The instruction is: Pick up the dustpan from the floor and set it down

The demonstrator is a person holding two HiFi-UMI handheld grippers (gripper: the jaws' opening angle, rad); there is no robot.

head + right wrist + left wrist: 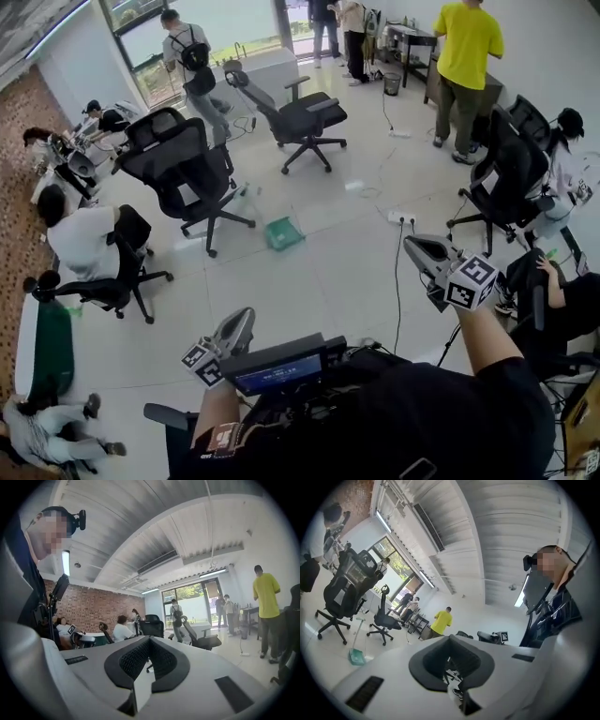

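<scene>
The dustpan (283, 232) lies on the open floor near a black office chair (183, 169), well apart from both grippers. The left gripper (240, 325) and the right gripper (419, 247) are clenched on nothing. The pickup seems not yet begun; the next move calls for walking closer, reaching down and opening the jaws.

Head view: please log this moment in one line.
green plastic dustpan: on floor, untouched | left tongs: shut, empty | right tongs: shut, empty | pickup: not begun
</scene>
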